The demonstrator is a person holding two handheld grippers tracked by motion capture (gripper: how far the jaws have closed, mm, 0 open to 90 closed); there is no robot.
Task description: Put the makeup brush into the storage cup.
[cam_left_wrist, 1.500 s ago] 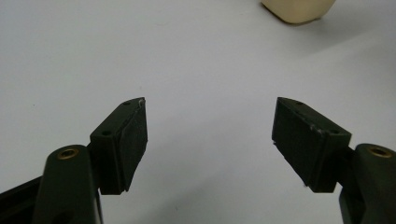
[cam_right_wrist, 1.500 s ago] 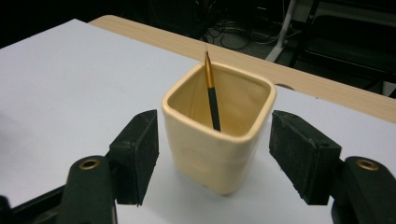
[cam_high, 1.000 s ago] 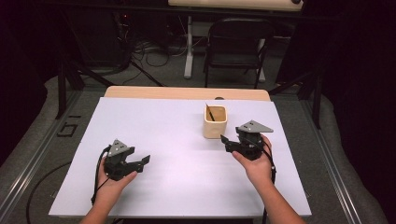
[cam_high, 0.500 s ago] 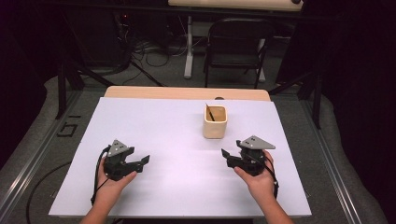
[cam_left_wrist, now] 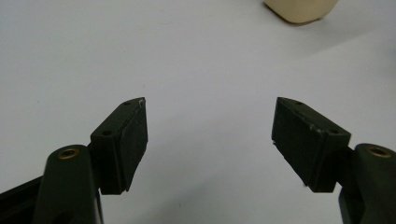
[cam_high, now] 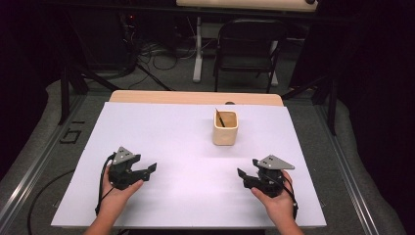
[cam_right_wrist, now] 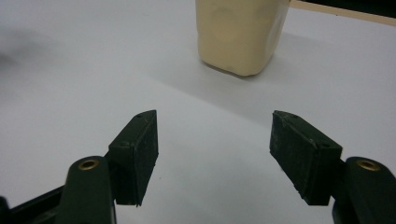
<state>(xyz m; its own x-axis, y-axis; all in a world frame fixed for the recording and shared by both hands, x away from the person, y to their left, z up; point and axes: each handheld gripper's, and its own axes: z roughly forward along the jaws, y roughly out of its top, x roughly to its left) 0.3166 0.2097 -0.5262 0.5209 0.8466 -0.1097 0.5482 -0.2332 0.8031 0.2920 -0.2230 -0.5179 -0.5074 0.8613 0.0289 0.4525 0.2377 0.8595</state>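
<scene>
A cream square cup (cam_high: 225, 128) stands upright on the white table (cam_high: 166, 132), right of centre, with a thin dark stick leaning inside it. My left gripper (cam_high: 151, 168) rests low at the front left, open with nothing between its jaws; the left gripper view puts the cup (cam_left_wrist: 301, 9) far off at the top right. My right gripper (cam_high: 242, 175) sits at the front right, open and empty. In the right gripper view the cup (cam_right_wrist: 240, 32) stands ahead, above the wide gap between the jaws (cam_right_wrist: 212, 154).
A tan wooden strip (cam_high: 195, 98) borders the table's far edge. Behind it stand a dark folding chair (cam_high: 249, 44) and loose cables on the floor. The white surface lies bare between the two grippers and in front of the cup.
My right gripper has dropped and drawn back from beside the cup toward the table's front edge. The left gripper has stayed in place.
</scene>
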